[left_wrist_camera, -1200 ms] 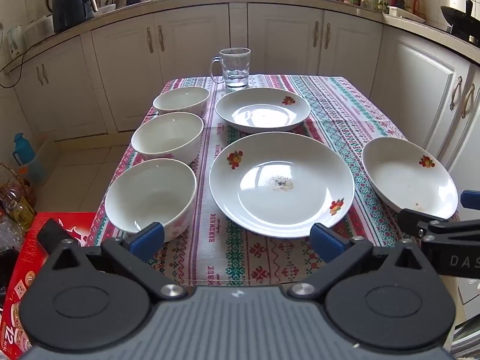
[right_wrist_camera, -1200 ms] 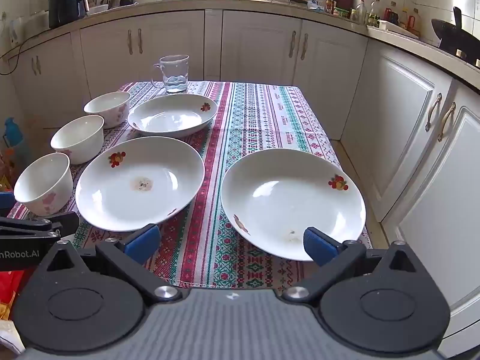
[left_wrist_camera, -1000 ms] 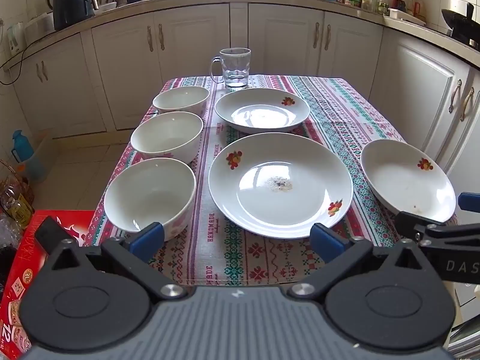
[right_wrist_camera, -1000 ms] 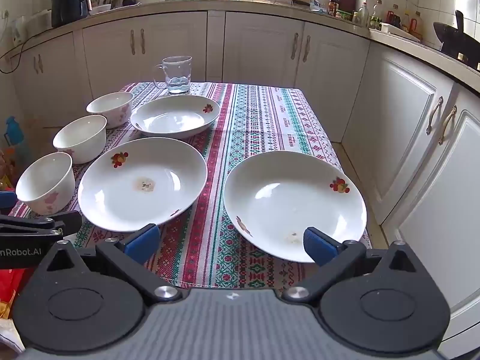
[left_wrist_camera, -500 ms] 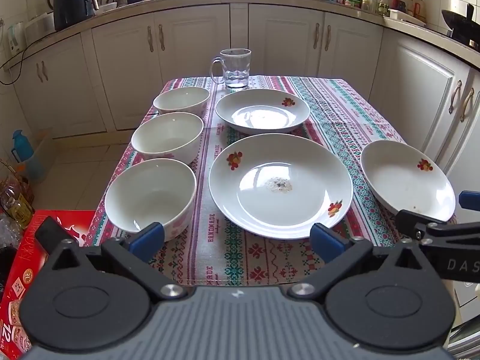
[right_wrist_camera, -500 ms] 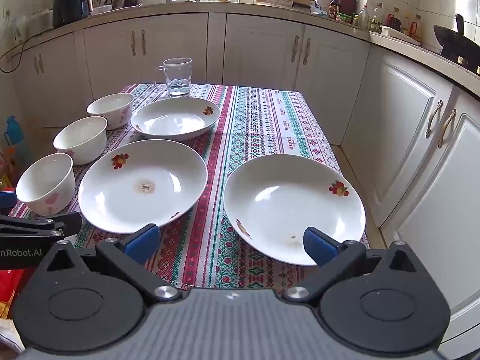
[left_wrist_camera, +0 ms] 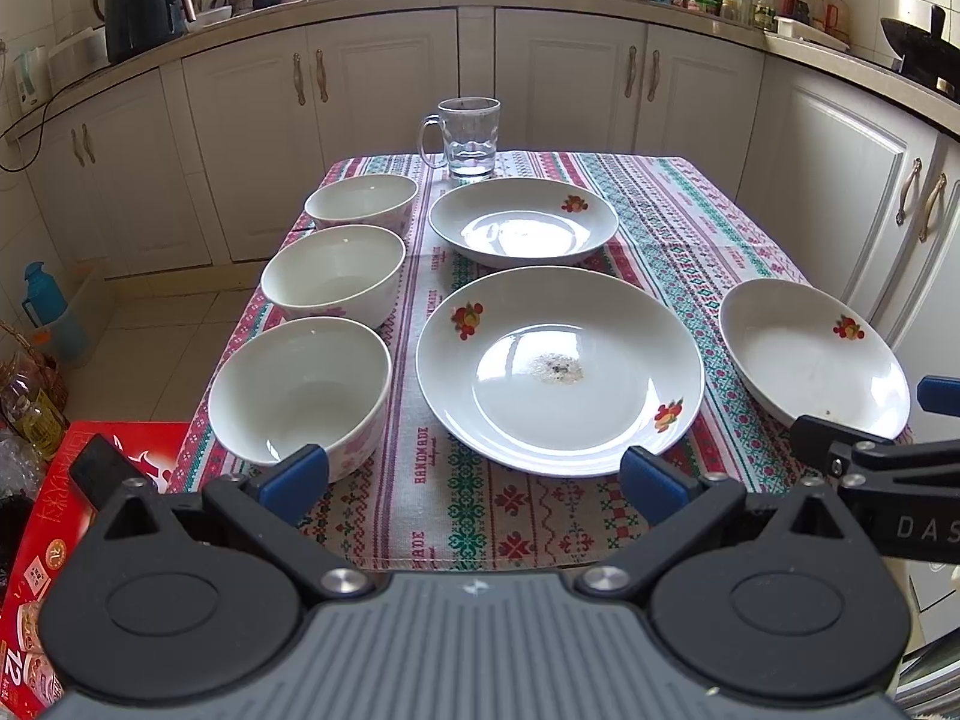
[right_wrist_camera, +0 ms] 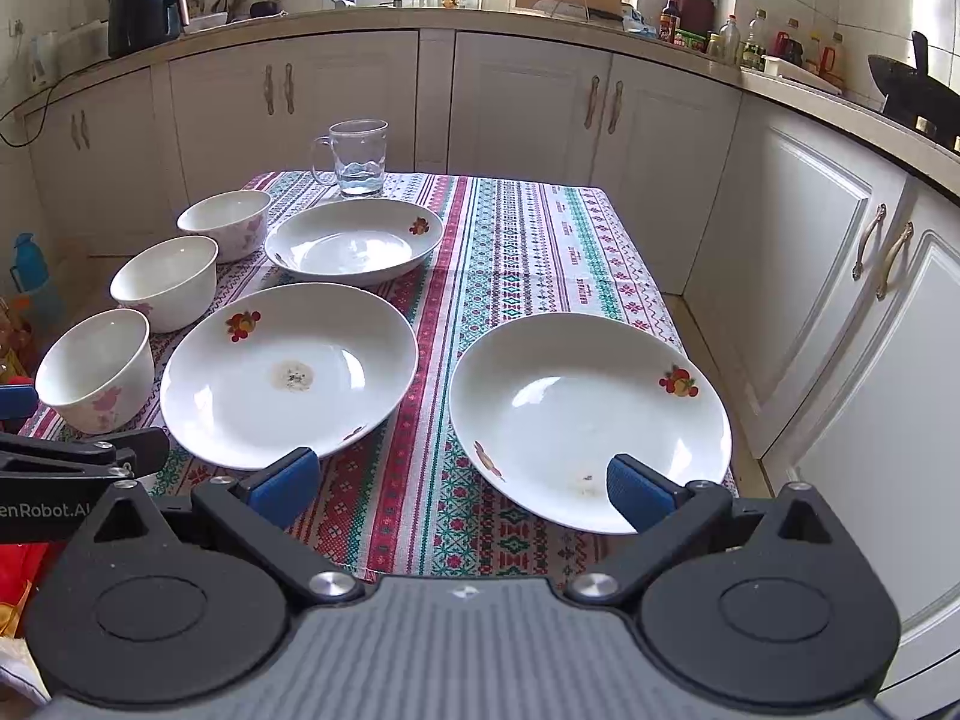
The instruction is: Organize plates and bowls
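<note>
Three white bowls stand in a row along the table's left side: near bowl (left_wrist_camera: 300, 390), middle bowl (left_wrist_camera: 333, 273), far bowl (left_wrist_camera: 362, 199). A large plate (left_wrist_camera: 558, 369) lies at the centre, a smaller plate (left_wrist_camera: 522, 221) behind it, and a deep plate (left_wrist_camera: 813, 357) at the right edge, also in the right wrist view (right_wrist_camera: 588, 414). My left gripper (left_wrist_camera: 474, 474) is open and empty, just short of the table's front edge. My right gripper (right_wrist_camera: 459, 483) is open and empty, its right finger in front of the deep plate's near rim.
A glass mug (left_wrist_camera: 467, 138) stands at the table's far edge. The patterned tablecloth (left_wrist_camera: 678, 234) covers the table. White cabinets (left_wrist_camera: 570, 78) surround it. A red box (left_wrist_camera: 48, 516) and bottles sit on the floor at the left.
Both grippers have drifted very slightly; the view has barely shifted. Nothing on the table has moved.
</note>
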`<state>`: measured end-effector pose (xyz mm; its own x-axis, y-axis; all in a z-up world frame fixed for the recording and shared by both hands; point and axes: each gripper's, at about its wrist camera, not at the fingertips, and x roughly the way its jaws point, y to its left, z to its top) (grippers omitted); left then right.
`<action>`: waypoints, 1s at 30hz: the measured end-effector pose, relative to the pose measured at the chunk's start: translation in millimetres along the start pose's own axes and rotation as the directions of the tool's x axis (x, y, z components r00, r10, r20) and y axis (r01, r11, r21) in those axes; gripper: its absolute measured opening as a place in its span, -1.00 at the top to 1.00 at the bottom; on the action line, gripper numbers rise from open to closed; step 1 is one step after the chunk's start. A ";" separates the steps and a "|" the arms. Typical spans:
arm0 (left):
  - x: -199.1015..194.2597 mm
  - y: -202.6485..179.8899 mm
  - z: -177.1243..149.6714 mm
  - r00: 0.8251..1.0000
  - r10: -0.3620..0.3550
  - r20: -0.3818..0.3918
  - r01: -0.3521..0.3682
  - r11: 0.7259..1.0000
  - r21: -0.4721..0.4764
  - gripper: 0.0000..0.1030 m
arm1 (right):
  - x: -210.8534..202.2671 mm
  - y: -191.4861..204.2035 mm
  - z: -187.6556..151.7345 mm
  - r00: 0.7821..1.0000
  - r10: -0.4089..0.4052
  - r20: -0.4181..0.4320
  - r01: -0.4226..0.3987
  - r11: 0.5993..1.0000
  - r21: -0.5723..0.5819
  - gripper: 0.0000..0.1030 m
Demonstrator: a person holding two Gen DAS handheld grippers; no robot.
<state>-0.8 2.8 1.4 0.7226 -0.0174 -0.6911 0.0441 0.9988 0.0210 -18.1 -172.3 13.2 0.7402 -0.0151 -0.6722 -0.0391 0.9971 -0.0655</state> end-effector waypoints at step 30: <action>-3.2 -0.5 -0.2 1.000 -0.005 0.005 0.005 1.000 -0.001 -0.99 | -3.9 3.8 0.7 1.000 -0.003 0.011 0.003 1.000 -0.019 -1.00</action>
<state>-3.2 2.3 3.5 0.7260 -0.0222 -0.6873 0.0464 0.9988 0.0167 -20.6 -168.4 16.1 0.7474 -0.0176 -0.6642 -0.0491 0.9954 -0.0817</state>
